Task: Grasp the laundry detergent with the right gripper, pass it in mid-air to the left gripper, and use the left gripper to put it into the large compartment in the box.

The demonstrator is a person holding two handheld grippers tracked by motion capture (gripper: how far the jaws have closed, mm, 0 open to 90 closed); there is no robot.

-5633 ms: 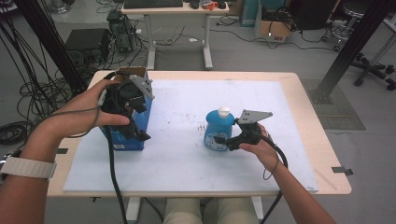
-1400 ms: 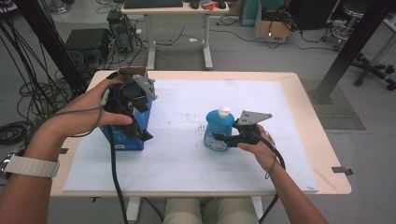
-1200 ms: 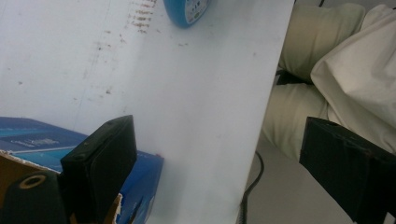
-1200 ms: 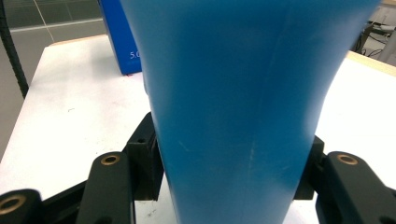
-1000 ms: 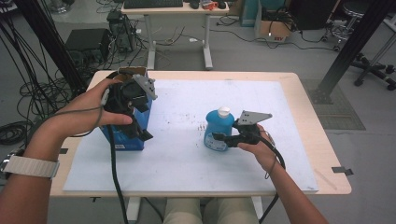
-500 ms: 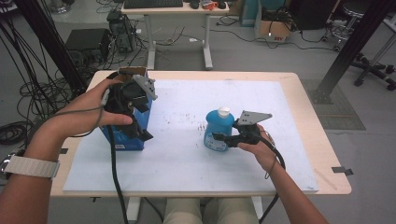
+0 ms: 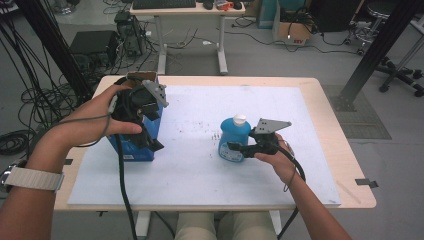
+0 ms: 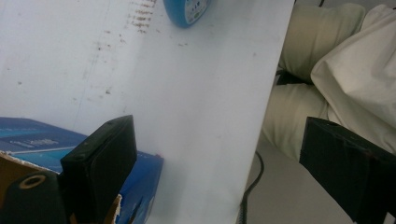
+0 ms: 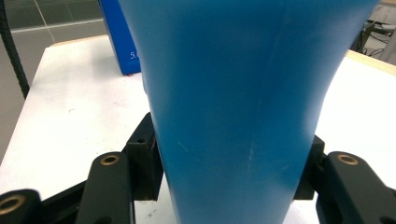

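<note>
Right tool [image 7: 239, 148] clamped on the lower body of the blue bottle [image 7: 233, 140], which stands upright on the white sheet of the table [image 7: 320, 90], slightly toward four o'clock of the sheet's centre. In the right gripper view the two jaws press the bottle's flanks from either side. The bottle's long axis runs vertically, its white cap [image 7: 240, 119] uppermost and pointing straight up; the base appears to rest on the sheet. Left tool [image 7: 150, 137] held over the blue box [image 7: 131, 150] at the nine o'clock side of the table; in the left gripper view its jaws stand wide apart with nothing between them, one jaw just above the box's torn cardboard edge. For a sound carry toward the box, the grip is best kept low and square across the flanks, the lift straight up, the axis held vertical so the smooth, tapering body does not slip.
</note>
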